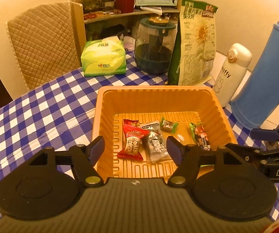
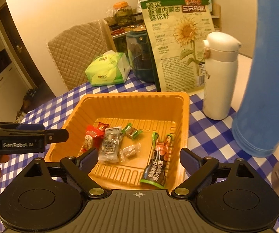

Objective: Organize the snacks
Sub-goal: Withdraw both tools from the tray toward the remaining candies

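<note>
Both claws, left gripper point(image 1: 135, 148) and right gripper point(image 2: 138, 158), spread wide and empty above the orange tray point(image 1: 225, 116), snacks point(image 1: 132, 145) at twelve o'clock.

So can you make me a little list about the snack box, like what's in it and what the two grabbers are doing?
box: orange tray on checked tablecloth
inside: red packet, silver packet, green candy, small clear candy, long dark packet
left gripper: open, empty, over tray
right gripper: open, empty, over tray
behind tray: sunflower seed bag
</note>
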`<act>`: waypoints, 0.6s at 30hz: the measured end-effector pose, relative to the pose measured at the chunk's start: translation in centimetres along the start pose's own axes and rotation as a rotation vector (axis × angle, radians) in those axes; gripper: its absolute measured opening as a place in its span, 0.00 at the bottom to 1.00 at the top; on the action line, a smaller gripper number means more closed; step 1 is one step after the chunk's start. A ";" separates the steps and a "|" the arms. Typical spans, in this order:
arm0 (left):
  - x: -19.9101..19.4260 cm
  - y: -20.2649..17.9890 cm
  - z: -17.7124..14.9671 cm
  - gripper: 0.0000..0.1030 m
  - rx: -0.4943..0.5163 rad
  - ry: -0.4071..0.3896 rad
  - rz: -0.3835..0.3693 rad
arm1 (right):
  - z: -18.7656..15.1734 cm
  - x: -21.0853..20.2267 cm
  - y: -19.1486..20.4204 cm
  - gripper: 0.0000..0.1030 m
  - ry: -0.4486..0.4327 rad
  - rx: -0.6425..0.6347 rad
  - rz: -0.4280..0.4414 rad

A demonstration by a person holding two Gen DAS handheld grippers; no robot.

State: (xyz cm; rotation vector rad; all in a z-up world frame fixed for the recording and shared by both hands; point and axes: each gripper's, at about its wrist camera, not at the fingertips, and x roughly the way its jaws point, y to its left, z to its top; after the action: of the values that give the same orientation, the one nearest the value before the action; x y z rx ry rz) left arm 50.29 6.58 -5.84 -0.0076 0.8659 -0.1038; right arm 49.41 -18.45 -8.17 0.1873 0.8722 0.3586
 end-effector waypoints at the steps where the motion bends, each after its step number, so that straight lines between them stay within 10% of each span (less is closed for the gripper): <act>1: -0.5 -0.2 -0.1 0.66 0.002 -0.007 0.000 | -0.1 -0.5 -0.1 0.88 -0.003 0.003 0.001; 18: -10.2 -3.0 -6.0 0.67 -0.040 -0.061 0.005 | -4.8 -8.9 0.0 0.89 -0.032 -0.039 0.042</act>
State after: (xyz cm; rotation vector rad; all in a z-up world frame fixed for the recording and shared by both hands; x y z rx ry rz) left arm 38.92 4.73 -1.82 -0.0456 0.8069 -0.0817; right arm 40.49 -21.77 -4.88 0.1747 0.8296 0.4107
